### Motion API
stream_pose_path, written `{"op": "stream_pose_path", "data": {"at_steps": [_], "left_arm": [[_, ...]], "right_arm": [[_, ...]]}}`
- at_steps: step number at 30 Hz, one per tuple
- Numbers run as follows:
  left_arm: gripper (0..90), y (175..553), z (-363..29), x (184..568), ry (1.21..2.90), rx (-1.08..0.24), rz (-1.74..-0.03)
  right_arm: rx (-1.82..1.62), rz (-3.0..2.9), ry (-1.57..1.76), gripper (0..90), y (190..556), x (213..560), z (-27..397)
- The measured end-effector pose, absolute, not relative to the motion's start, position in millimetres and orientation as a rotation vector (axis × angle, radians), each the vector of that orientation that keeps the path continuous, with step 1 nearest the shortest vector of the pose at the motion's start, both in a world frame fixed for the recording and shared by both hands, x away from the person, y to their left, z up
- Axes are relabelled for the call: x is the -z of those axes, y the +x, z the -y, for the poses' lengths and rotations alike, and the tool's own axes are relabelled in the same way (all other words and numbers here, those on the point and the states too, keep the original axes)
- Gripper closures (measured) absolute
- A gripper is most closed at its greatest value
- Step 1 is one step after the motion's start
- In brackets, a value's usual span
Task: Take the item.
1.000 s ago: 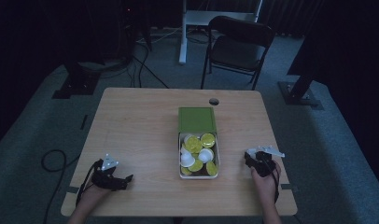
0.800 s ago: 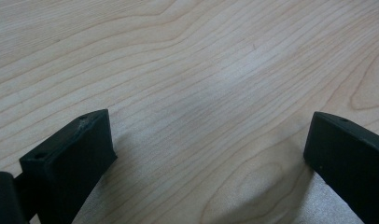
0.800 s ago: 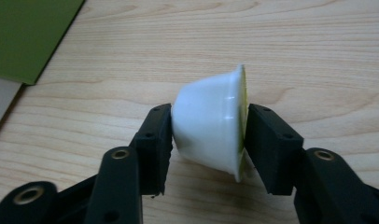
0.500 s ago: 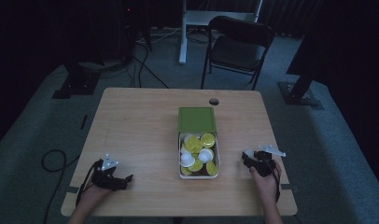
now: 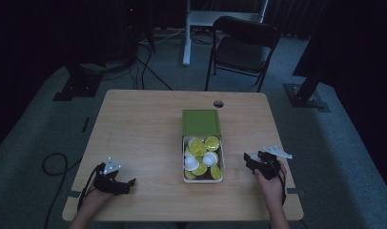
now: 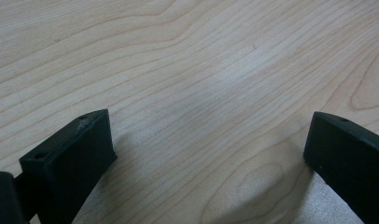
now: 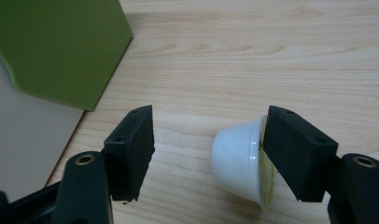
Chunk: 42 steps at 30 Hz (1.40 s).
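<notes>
A white open box in mid-table holds several small cups, some with yellow-green lids and some white. Its green lid lies against its far end. My right gripper sits on the table just right of the box. Its jaws have just been opening and now stand apart. Between them lies a white cup on its side, lid end against one jaw, with a gap to the other. My left gripper rests near the front left corner, open over bare wood.
The right gripper view shows the green lid and the box's pale wall close beside the jaws. A small round hole marks the table's far edge. A dark chair stands behind the table, and cables lie on the floor.
The right gripper's jaws have spread apart and the hand has shifted slightly toward the box. The left gripper has kept still.
</notes>
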<state>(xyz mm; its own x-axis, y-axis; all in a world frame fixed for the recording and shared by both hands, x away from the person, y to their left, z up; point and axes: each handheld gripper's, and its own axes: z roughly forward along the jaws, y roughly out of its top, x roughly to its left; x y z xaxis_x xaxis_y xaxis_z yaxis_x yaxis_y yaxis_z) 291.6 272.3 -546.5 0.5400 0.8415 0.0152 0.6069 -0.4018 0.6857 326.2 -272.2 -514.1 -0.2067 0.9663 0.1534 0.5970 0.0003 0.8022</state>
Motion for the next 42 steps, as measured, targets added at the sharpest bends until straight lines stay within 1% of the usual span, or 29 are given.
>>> {"op": "stream_pose_path", "data": {"at_steps": [11,22,30,42], "left_arm": [[1.5,291.6,-272.3,546.5,2.147,-0.481,-1.165],[1.5,291.6,-272.3,546.5,2.147,-0.481,-1.165],[1.5,291.6,-272.3,546.5,2.147,-0.481,-1.165],[1.5,291.9,-273.1,546.5,2.136,-0.49,-1.188]], "right_arm": [[-1.133,-1.861,1.553,29.2,323.1,505.6,263.6],[-1.172,-1.922,1.486,28.8,319.3,501.0,250.1],[-1.201,-1.979,1.439,24.2,317.0,507.2,243.0],[-1.222,-2.121,1.375,23.6,312.8,522.4,231.6]]}}
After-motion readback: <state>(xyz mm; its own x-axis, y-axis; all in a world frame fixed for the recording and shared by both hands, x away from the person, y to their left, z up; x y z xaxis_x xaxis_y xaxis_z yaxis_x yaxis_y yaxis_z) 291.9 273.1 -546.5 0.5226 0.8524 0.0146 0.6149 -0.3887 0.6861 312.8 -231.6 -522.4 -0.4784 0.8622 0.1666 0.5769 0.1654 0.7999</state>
